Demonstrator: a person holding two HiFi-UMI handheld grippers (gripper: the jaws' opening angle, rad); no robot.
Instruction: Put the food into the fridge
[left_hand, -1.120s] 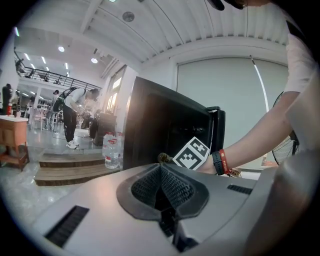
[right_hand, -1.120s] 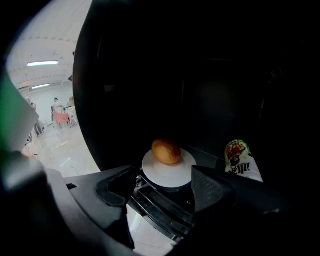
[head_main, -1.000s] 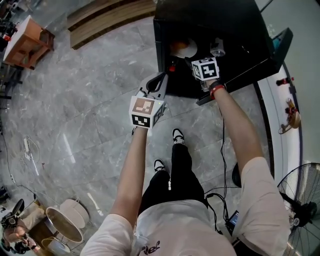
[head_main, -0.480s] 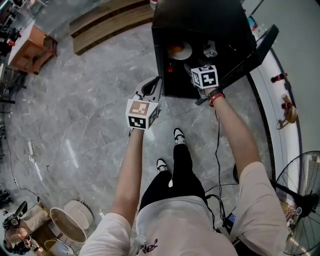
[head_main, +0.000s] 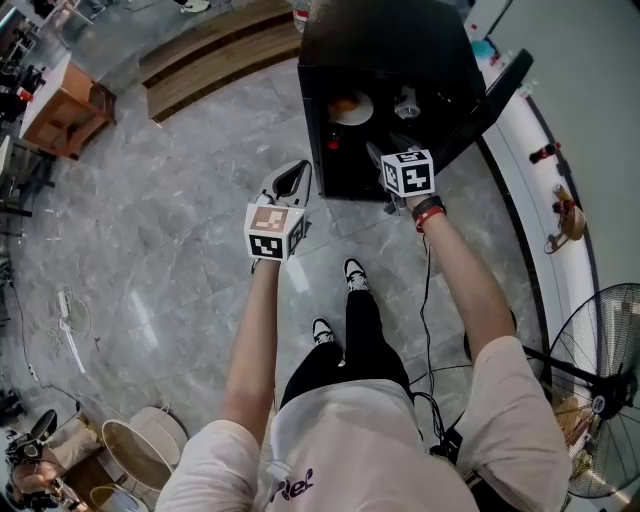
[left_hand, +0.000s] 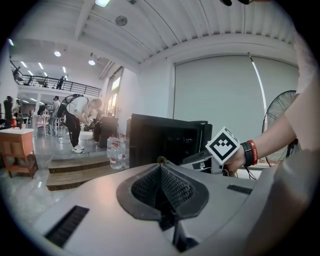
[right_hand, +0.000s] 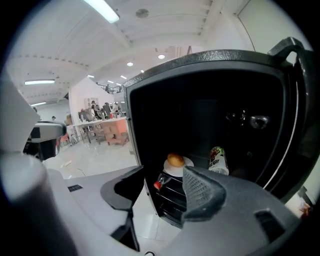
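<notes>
Two food items sit inside the fridge (head_main: 380, 40): a bun (right_hand: 175, 159) on a plate (right_hand: 168, 167) and a can (right_hand: 218, 160) standing near it. The right gripper (right_hand: 161, 173) is just outside the opening, jaws closing on nothing. The left gripper (left_hand: 161, 169) is closed and empty. The door (head_main: 487, 92) stands open. Risk: a hard swing of the door shakes the fridge and topples the upright can.
</notes>
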